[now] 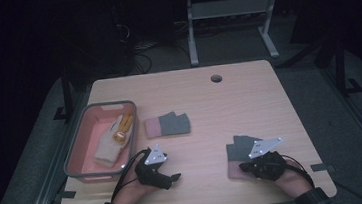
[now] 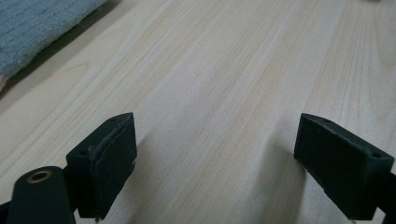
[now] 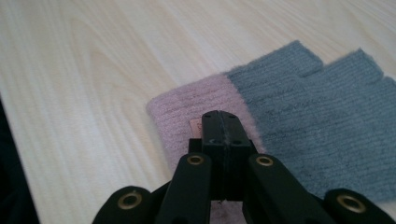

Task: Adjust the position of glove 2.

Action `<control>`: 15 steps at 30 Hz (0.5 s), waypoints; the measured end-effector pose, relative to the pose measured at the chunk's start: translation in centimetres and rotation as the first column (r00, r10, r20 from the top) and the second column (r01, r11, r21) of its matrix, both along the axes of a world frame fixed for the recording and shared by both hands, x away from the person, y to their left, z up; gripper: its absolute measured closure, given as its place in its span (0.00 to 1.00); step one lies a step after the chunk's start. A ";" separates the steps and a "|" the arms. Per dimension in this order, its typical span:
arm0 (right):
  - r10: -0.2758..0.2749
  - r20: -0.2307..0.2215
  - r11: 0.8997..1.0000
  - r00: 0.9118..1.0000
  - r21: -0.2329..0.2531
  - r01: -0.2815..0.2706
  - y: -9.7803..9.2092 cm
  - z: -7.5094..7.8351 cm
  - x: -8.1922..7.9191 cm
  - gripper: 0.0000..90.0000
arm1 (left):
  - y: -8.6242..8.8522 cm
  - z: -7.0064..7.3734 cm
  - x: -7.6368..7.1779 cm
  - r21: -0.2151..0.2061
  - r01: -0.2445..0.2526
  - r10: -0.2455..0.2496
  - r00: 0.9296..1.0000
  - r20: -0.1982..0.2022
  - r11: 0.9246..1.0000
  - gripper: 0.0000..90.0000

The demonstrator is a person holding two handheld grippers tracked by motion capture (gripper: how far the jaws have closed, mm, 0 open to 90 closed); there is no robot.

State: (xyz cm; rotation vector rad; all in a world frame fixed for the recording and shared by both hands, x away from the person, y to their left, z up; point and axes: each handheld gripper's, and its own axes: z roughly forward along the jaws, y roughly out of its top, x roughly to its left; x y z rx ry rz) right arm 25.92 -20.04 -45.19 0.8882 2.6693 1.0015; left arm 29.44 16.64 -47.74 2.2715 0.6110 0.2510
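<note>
The right gripper, jaws together, is pinching the near glove's pink cuff, right of the basket. The left gripper, jaws apart, is idling. A thin pinch may slip when lifting.

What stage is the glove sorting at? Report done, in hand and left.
Done: one cream knitted glove with yellow fingers lies in the pink plastic basket with grey rim. In hand: the right gripper is shut at the pink cuff of the near grey and pink fingerless glove, which lies flat on the table. Left: the far grey and pink fingerless glove sits untouched beside the basket; the left gripper is open over bare wood.
</note>
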 end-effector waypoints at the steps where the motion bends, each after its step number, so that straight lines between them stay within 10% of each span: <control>1: 0.000 0.001 1.000 1.000 0.000 0.000 0.0 0.1 0.0 0.99 | 0.0 0.0 0.0 0.000 0.000 0.000 1.000 0.001 1.000 0.14; 15: -0.210 0.043 0.977 0.977 0.052 0.208 -5.4 0.2 2.9 0.80 | 0.0 0.0 -0.1 -0.001 -0.006 0.006 1.000 -0.001 1.000 0.14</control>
